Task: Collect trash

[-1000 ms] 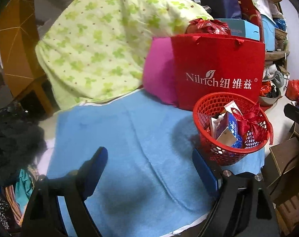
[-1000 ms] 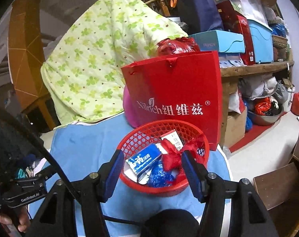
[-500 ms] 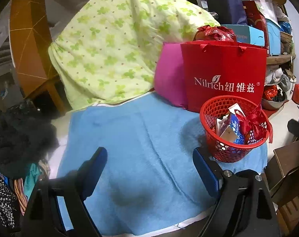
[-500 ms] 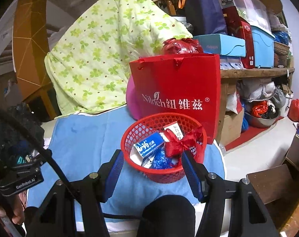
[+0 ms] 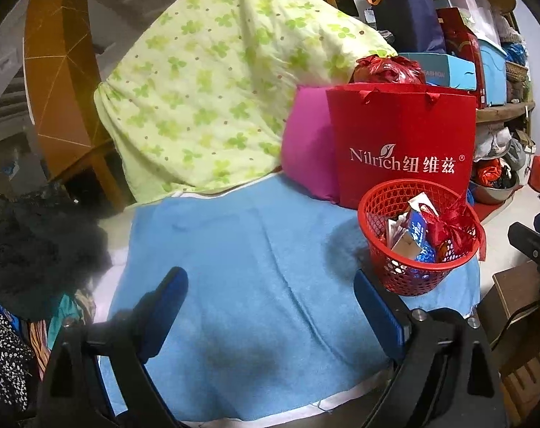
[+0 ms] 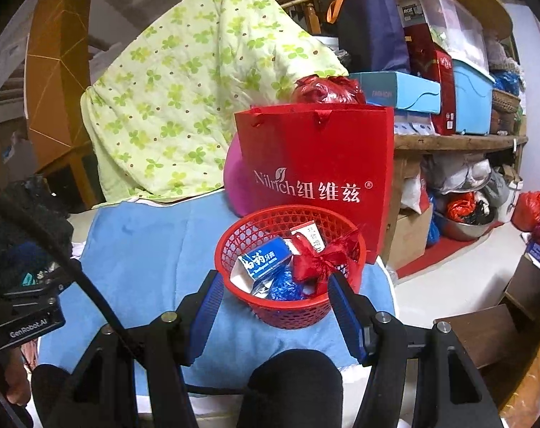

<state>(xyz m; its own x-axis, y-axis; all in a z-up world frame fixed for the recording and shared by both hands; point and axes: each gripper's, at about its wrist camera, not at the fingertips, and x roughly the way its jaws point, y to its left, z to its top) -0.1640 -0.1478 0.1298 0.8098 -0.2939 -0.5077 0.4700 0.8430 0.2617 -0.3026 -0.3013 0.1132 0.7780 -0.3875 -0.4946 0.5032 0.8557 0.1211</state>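
Both grippers had drawn back from the red basket (image 6: 290,271) compared with one second before — in each view it looked smaller and farther. The left gripper (image 5: 270,296) stood with its fingers wide apart and empty above the blue towel (image 5: 255,249); the right gripper (image 6: 273,294) was open too, holding nothing, its fingers on either side of the near wall of the basket but not touching it. The basket stood on the right near corner of the towel, just in front of the red paper bag (image 6: 319,167), and already held the trash: a blue box (image 6: 264,258), a red ribbon (image 6: 316,260) and some wrappers. I judge the collecting was nearly finished, as no loose trash showed on the towel.

The right view looked down into the basket and showed its contents well — the left view showed only its side, but it showed the whole bare towel
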